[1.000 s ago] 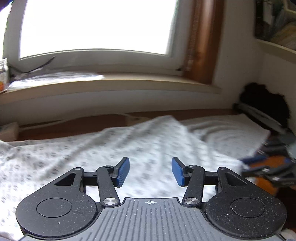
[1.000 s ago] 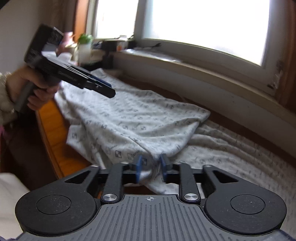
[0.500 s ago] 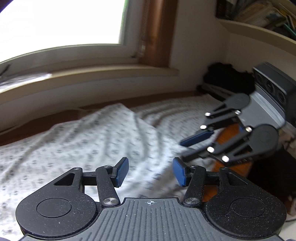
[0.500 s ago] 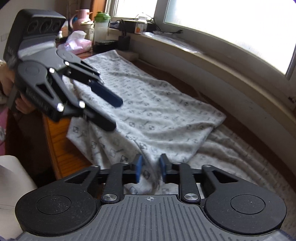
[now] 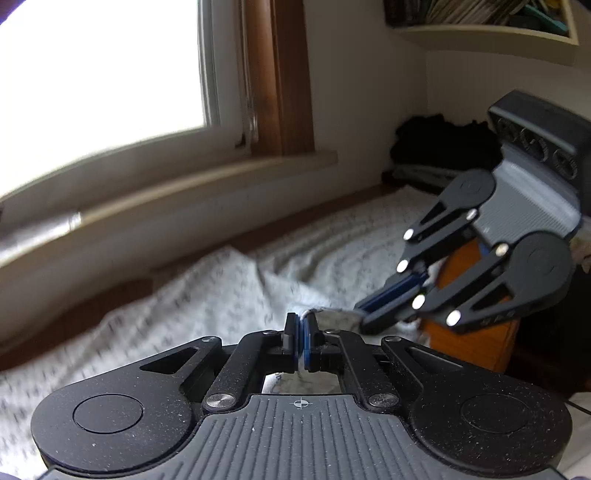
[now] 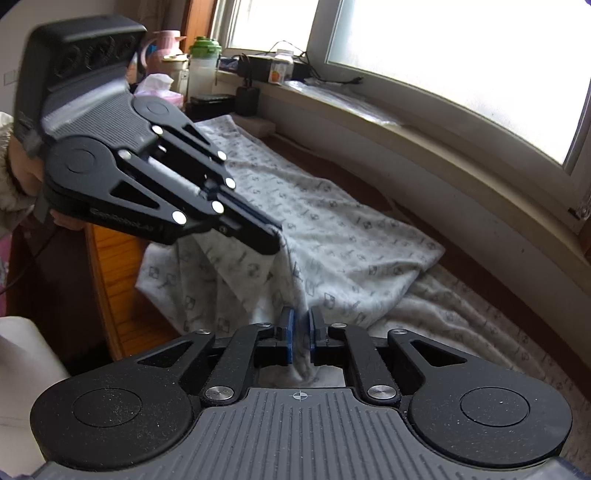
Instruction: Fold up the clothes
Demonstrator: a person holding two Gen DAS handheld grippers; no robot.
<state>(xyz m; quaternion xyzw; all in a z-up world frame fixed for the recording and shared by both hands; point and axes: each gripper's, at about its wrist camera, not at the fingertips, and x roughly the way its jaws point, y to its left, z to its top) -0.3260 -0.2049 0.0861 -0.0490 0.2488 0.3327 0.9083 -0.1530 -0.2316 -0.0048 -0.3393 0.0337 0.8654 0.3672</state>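
A pale garment (image 6: 332,236) with a small grey print lies spread along the wooden table (image 6: 110,266) under the window. In the right wrist view my left gripper (image 6: 273,240) comes in from the upper left, shut on a fold of the garment and lifting it into a ridge. Its own view shows the pads (image 5: 300,321) pressed together with a bit of the garment's edge (image 5: 207,295) between them. My right gripper (image 6: 301,317) is shut on the same fold at the near edge, and it also appears at the right of the left wrist view (image 5: 364,317).
The windowsill holds a pink flask (image 6: 162,48), a green-lidded bottle (image 6: 203,62), a tissue pack (image 6: 155,83) and cables. A dark heap (image 5: 436,144) sits at the table's far right end, under a shelf of books (image 5: 480,22). A person's hand (image 6: 22,173) holds the left gripper.
My left gripper swung right towards the right gripper and went from wide open to shut on the garment's fold. The right gripper stayed in place, gripping the garment.
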